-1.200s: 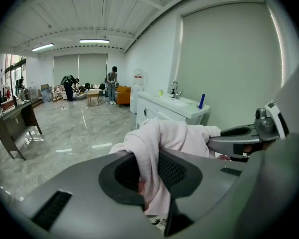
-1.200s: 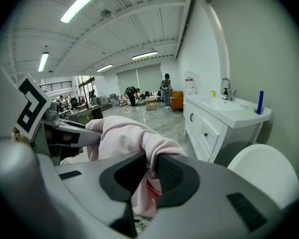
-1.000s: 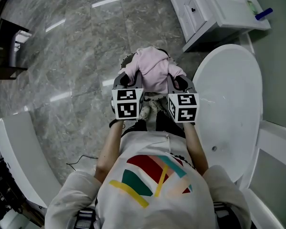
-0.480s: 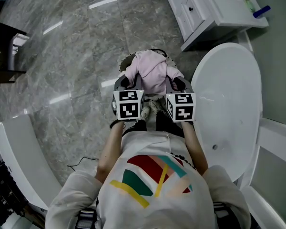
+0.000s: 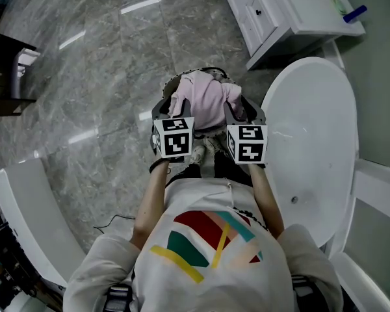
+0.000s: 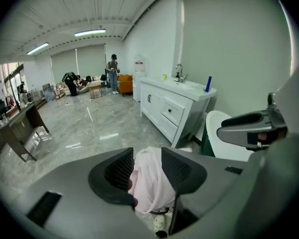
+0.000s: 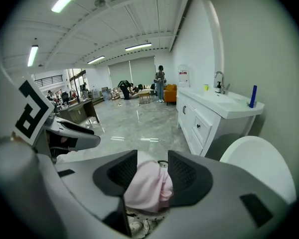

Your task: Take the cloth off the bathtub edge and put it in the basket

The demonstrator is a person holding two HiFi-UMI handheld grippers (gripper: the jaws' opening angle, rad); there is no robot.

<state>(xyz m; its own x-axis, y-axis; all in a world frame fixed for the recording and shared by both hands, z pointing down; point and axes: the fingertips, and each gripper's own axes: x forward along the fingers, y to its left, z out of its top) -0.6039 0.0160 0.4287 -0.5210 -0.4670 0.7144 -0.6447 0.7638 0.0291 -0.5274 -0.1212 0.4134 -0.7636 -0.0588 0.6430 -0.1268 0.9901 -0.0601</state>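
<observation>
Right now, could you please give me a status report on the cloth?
Jaws of left hand-held gripper and right hand-held gripper just opening, cloth between them. Cloth over the basket. Nothing seen blocking.

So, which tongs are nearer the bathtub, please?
Right: the right tongs are beside the bathtub, the left tongs beyond the cloth. Both have just been opening, cloth between their jaws.

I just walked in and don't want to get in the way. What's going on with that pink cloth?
A person holds a gripper in each hand over a basket on the floor beside the bathtub. The pink cloth sits between the jaws of both the left gripper and the right gripper. Both pairs of jaws have just been opening, so the cloth appears to be going into the basket.
</observation>
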